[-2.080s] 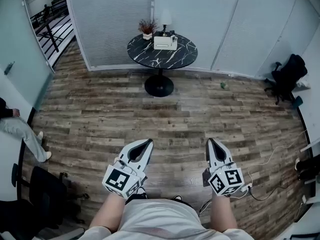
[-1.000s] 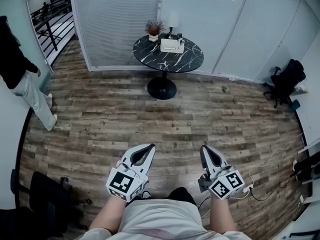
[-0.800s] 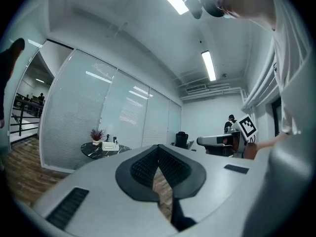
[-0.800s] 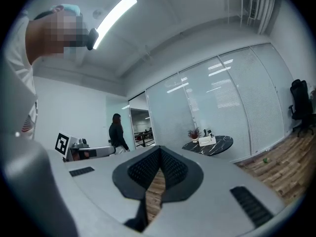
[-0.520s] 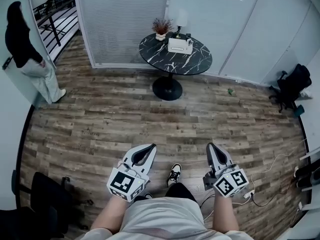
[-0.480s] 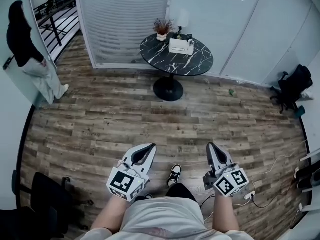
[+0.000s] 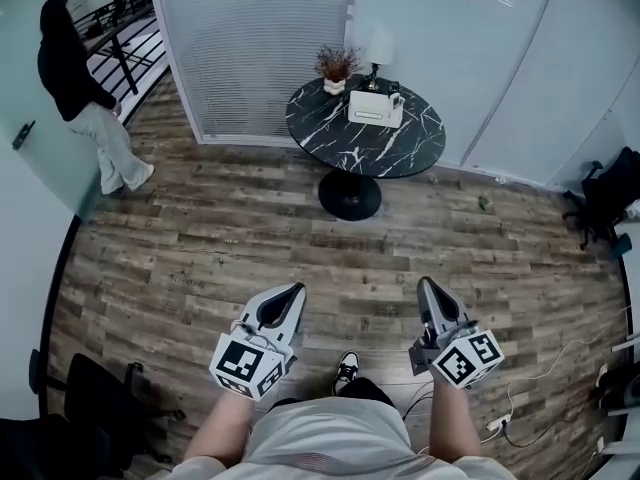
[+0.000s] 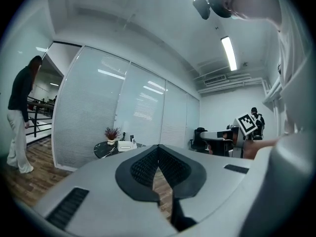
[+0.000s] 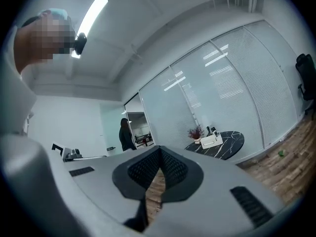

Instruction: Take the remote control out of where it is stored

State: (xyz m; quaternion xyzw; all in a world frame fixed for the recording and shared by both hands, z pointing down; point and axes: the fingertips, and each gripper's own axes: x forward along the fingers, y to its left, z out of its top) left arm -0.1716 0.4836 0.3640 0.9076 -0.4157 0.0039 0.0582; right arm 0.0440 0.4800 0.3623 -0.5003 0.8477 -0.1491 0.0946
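Note:
A round black marble table [image 7: 365, 133] stands far ahead by the glass wall, with a white storage box [image 7: 375, 108] on its far side. Small dark items stick up at the box's back edge; I cannot tell whether one is the remote control. Both grippers are held low in front of the person's body, well short of the table. My left gripper [image 7: 293, 292] is shut with nothing in it, its tips touching in the left gripper view [image 8: 158, 147]. The right gripper [image 7: 427, 286] is also shut and empty [image 9: 159, 149]. The table [image 9: 220, 143] and box [image 9: 211, 141] show small beyond it.
A potted plant [image 7: 337, 68] and a lamp [image 7: 378, 53] stand on the table's far edge. A person [image 7: 85, 93] stands at the left by a doorway. Black chairs sit at the bottom left [image 7: 90, 398] and right edge [image 7: 612, 193]. Cables [image 7: 520, 408] lie on the wood floor at the right.
The table has drawn nearer and shifted right in the head view. The person at the left has walked toward the back. Both grippers stay shut, held low.

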